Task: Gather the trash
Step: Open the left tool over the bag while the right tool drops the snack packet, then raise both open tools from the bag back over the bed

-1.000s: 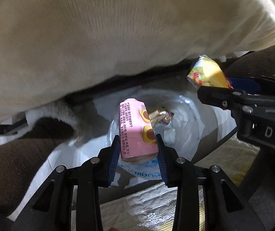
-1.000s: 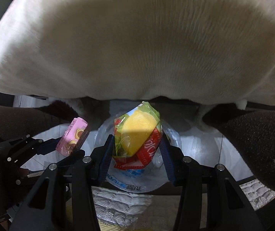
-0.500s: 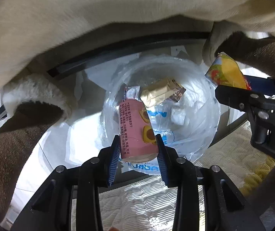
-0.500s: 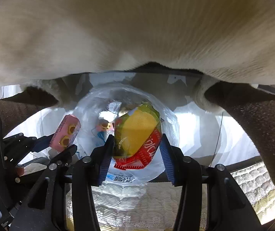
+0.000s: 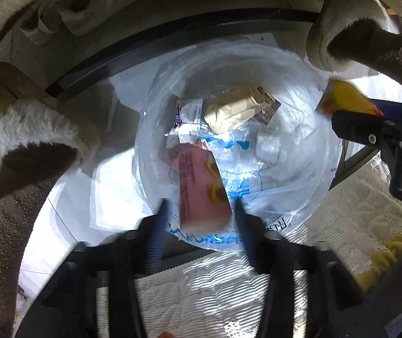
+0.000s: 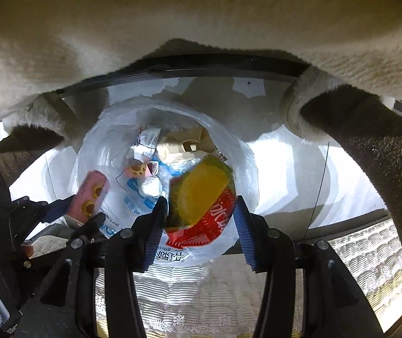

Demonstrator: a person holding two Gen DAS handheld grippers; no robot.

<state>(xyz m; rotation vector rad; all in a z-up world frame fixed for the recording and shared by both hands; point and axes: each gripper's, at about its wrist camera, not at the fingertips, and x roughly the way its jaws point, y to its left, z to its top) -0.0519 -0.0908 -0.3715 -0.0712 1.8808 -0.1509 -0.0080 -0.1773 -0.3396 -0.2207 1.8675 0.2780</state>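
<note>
Both grippers hang over the lined bin [image 5: 308, 152] to drop trash: left gripper [image 5: 199, 211] parted, pink box [image 5: 201, 186] seemingly loose, right gripper [image 6: 201, 211] spread around the yellow packet [image 6: 201, 197]

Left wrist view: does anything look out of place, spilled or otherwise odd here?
Nothing looks spilled or damaged. One oddity: the pink box sits loose between the left gripper's fingers, with a gap showing on either side. It is blurred and hangs above the lined bin. It looks released rather than gripped.
</note>
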